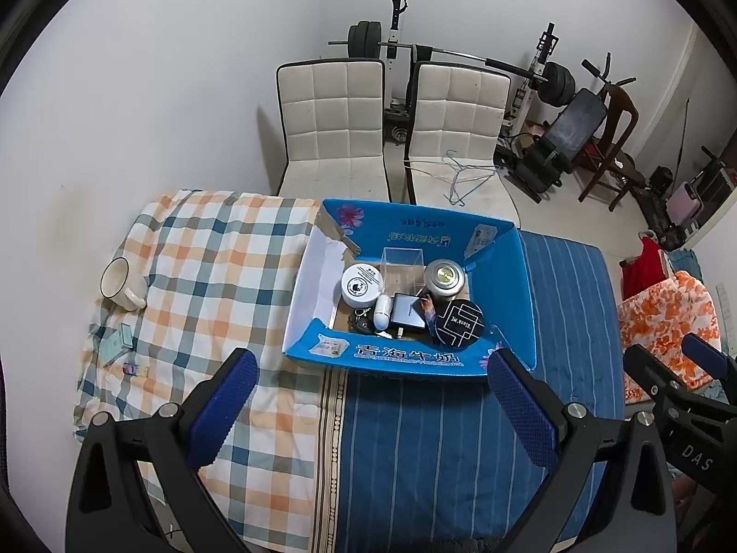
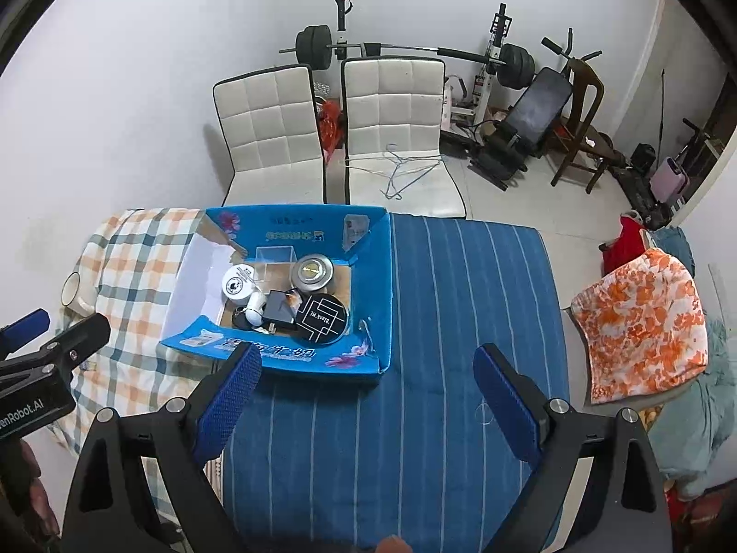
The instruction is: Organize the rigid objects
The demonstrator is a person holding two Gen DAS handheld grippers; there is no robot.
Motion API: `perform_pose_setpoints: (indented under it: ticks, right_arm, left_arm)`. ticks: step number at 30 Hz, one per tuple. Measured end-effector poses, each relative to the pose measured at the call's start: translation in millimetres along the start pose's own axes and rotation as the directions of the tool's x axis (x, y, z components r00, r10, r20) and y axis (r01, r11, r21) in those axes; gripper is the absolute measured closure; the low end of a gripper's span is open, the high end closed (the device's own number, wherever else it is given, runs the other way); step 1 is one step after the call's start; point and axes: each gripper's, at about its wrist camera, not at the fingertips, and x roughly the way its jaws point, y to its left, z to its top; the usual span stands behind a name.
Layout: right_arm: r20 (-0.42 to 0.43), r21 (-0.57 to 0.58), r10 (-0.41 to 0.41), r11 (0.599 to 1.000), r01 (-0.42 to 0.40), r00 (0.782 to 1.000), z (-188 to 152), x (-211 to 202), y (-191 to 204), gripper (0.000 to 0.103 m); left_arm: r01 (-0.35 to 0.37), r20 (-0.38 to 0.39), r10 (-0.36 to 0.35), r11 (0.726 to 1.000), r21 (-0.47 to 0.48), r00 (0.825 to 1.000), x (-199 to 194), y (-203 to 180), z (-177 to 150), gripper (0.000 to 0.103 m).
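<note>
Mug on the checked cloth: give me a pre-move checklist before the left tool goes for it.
1. Left tool open and holding nothing: ok.
2. Right tool open and holding nothing: ok.
3. Mug free of neighbours: ok, it lies on its side, apart from the small box.
4. Handle reachable: ok, it faces right and near.
5. Room in the blue carton: cannot tell; the floor looks crowded with the white tin, black round case and others.
6. Mug contents: cannot tell.

My left gripper [image 1: 371, 396] and right gripper [image 2: 366, 389] have black frames, silver screws and blue textured pads [image 1: 228, 408]. White lettering marks the body at nine o'clock in the right view.
</note>
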Motion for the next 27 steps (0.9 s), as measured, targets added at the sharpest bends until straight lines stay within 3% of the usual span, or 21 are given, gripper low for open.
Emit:
perform_pose_setpoints:
  ticks: [27]
  right_arm:
    - [-0.015, -0.004, -0.017, 1.000, 0.017, 1.000, -1, 15, 6, 0.007]
  left_arm:
    - [-0.024, -0.023, 0.024, 1.000, 0.021, 0.999, 18, 7, -12, 0.000]
